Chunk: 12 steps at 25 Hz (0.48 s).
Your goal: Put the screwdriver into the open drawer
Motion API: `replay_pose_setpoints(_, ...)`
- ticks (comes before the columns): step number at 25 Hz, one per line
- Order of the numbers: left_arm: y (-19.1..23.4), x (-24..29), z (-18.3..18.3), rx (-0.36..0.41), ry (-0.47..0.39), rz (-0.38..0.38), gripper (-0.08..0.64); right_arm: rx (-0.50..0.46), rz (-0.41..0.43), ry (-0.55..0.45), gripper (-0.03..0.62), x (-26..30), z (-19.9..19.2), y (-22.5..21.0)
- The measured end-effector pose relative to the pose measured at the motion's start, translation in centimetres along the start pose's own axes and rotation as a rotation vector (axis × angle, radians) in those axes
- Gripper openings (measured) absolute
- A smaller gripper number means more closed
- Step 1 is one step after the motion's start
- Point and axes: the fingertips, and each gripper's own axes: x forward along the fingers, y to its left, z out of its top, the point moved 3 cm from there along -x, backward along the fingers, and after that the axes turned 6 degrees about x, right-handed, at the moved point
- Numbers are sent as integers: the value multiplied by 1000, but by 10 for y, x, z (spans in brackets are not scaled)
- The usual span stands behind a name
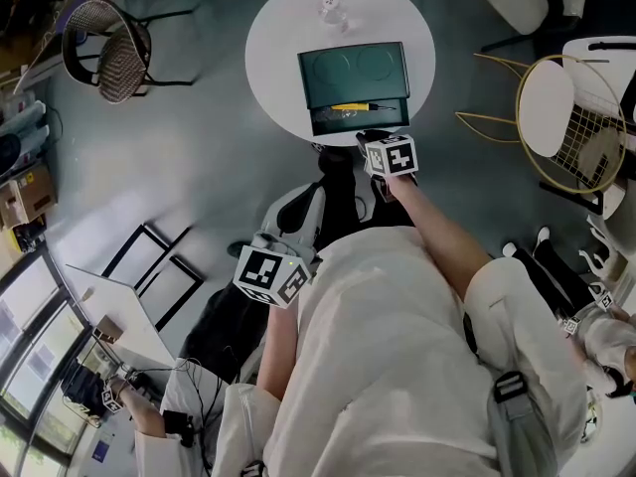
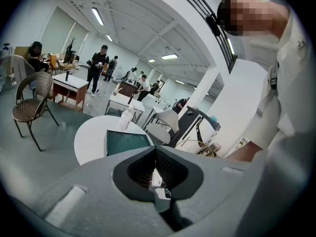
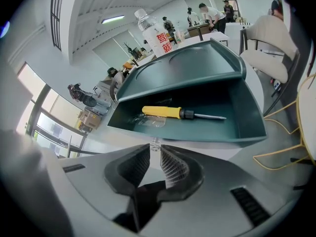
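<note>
Low in its own view, the left gripper (image 2: 157, 152) is closed on nothing. The right gripper (image 3: 155, 153), jaws a sliver apart and empty, faces the open drawer (image 3: 249, 117) (green, mid-frame). The screwdriver (image 3: 180, 113) lies inside it, so the task looks done.

You are looking at a screwdriver (image 3: 177, 113) with a glossy yellow plastic handle, a black collar and a bare, shining metal shaft. The drawer (image 3: 249, 117) is showing smooth dark green plastic with a soft sheen. Crinkled clear film (image 3: 145, 120) is catching light beside the handle. Your right gripper (image 3: 154, 149) is showing a matt grey shell and dark ribbed pads (image 3: 174, 168). The far bottle (image 3: 154, 33) is gleaming clear plastic.
</note>
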Motion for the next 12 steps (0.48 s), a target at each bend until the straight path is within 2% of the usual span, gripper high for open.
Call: replay_pose_setpoints(12, 2, -3, 1, -2, -3, 6, 12, 5, -25, -37, 74, 11, 33, -6)
